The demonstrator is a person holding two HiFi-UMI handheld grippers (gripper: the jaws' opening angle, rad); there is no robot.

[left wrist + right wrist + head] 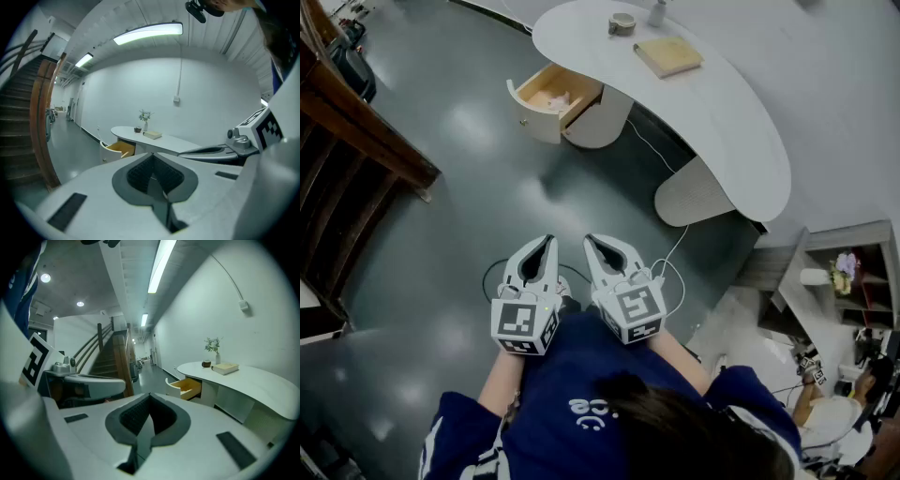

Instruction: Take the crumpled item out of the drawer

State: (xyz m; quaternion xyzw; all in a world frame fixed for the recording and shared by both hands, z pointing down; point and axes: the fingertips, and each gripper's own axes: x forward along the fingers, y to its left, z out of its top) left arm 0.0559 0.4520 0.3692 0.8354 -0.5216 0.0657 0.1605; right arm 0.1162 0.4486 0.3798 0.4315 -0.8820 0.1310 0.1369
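A wooden drawer (551, 97) stands pulled open under the left end of a curved white desk (741, 122). A pale pink crumpled item (558, 98) lies inside it. The drawer also shows far off in the left gripper view (117, 149) and in the right gripper view (188, 387), where its contents are hidden. My left gripper (546, 244) and right gripper (592, 244) are held side by side close to the person's body, well short of the desk. Both are shut and hold nothing, as their own views confirm: left gripper (152, 160), right gripper (149, 401).
On the desk lie a book (668, 54), a small round cup (622, 23) and a vase (657, 11). A wooden staircase (356, 141) rises at the left. A cable (661, 155) runs over the dark floor. Shelves (853, 281) and another person (830, 408) are at the right.
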